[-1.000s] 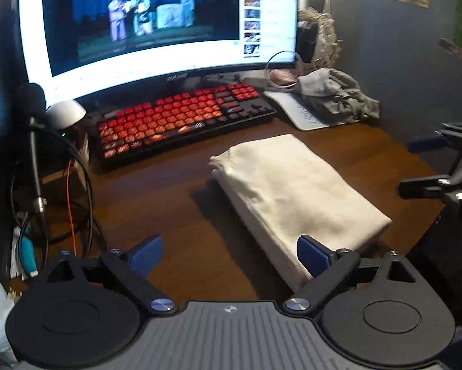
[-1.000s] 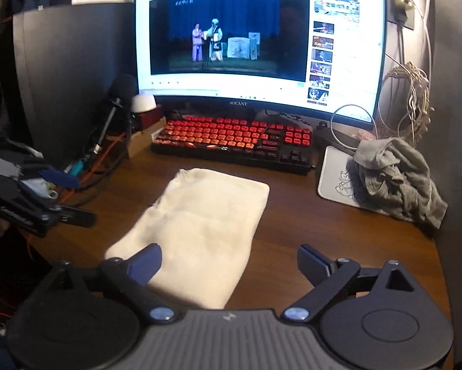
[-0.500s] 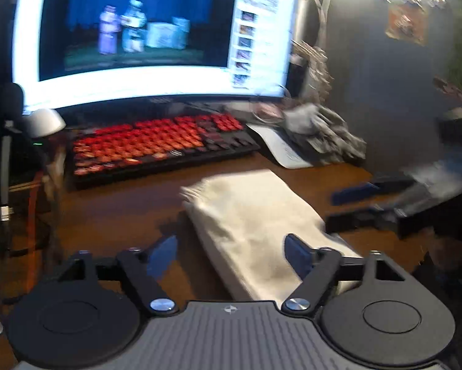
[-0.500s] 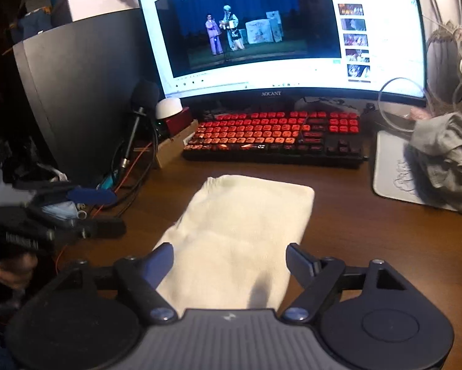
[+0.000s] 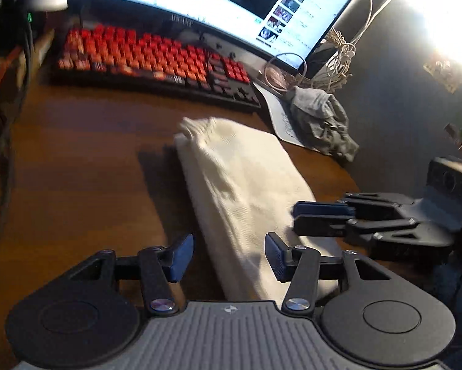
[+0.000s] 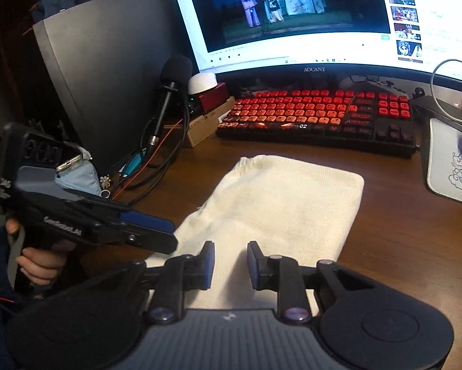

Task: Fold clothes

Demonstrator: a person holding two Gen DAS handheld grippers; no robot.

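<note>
On the desk [image 6: 400, 231], folded cloth [image 6: 286, 203] runs lengthwise toward keyboard [image 6: 317, 114], both tools closing around its near end.

the left gripper [image 5: 229, 257] points forward and down, its jaws about half apart and closing, with the near end of the folded cream cloth [image 5: 246, 191] lying between them; the pads do not yet press it. the right gripper [image 6: 229, 265] also tilts downward, its jaws narrow and closing over the cloth's near edge, a gap showing on either side. a hand [image 6: 41, 263] with curled fingers wraps the left gripper's handle, a dark sleeve beside it. the two grippers sit close together, the left one's fingertips just beside the right one's.
</note>
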